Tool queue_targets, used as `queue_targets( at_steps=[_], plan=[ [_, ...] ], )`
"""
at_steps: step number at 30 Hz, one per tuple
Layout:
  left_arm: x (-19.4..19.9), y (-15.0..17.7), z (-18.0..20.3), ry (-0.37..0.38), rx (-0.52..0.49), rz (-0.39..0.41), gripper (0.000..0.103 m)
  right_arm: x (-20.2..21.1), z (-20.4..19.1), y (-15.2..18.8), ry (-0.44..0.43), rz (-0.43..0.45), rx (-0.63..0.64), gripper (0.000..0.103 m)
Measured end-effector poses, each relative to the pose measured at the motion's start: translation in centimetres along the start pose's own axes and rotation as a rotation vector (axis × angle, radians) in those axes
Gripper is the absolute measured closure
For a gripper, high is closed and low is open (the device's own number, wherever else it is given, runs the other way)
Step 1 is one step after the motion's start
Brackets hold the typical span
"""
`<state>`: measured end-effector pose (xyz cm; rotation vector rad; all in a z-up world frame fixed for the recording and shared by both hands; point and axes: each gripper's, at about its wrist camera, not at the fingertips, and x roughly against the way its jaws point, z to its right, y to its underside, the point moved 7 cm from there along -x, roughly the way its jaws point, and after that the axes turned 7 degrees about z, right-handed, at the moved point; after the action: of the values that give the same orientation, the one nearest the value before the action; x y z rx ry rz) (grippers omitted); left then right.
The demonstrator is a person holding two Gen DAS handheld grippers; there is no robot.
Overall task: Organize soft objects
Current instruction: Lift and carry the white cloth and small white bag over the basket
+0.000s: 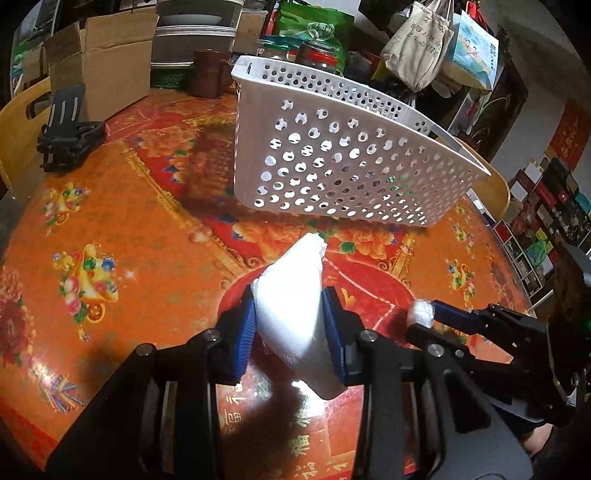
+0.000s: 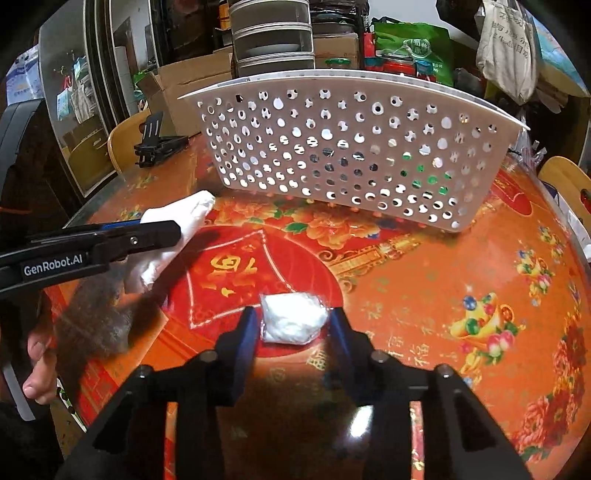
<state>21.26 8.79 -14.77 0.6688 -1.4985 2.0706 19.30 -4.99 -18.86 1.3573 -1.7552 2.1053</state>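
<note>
Lived-in home, dining corner. Table (image 1: 110, 229) under a glossy red-orange festive cloth. Behind it: cardboard box (image 1: 107, 62), stacked steel containers (image 2: 273, 37), food jars (image 1: 317, 55), green snack bag (image 1: 314, 26). Tote bags (image 1: 417, 44) hang right of it; wooden chair (image 2: 122, 144) at its left edge.
</note>
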Motion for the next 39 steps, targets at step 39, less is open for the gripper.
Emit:
queue_targets(
  at_steps=[39],
  plan=[
    [13.2,-4.3,4.9,0.048,-0.053,0.217,0.071,15.3,2.7,-5.0,0.039,0.284,0.005,0.068]
  ],
)
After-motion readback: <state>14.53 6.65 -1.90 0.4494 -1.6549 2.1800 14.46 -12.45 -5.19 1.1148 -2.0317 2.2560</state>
